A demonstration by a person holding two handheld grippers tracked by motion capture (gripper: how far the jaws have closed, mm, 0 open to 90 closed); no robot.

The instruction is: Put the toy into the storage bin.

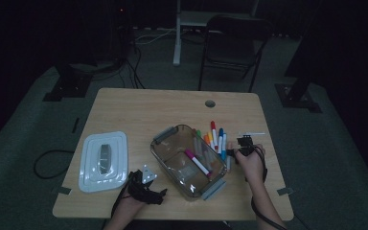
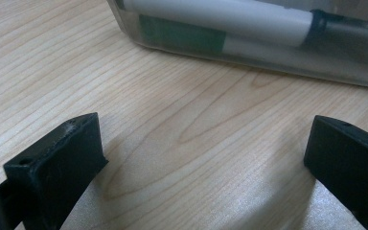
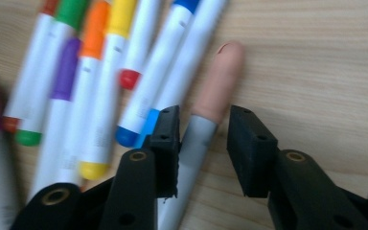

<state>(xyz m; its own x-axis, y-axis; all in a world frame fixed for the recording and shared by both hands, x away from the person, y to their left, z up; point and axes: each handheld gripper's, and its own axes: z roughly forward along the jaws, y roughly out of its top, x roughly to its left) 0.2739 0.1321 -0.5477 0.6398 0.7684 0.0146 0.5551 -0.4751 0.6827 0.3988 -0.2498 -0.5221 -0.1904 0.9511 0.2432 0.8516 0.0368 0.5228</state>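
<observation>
A clear plastic container [image 1: 159, 139] stands mid-table with a pink-capped marker [image 1: 197, 163] and others inside. Several coloured markers [image 1: 215, 139] lie on the table to its right. My right gripper [image 1: 234, 154] is low over that row. In the right gripper view its jaws [image 3: 203, 139] straddle a grey marker with a peach cap [image 3: 218, 81]; a narrow gap shows on the right side, so the pads do not press it. My left gripper [image 1: 159, 189] rests at the container's near left corner, open [image 2: 206, 148], facing the container wall [image 2: 268, 57] over bare wood.
A white lid [image 1: 103, 160] lies left of the container. Beyond my right hand lies a thin white pen [image 1: 251, 133]. The wooden table [image 1: 139, 110] has a cable hole [image 1: 210, 103] at the far side. A dark folding chair [image 1: 232, 43] stands behind the table.
</observation>
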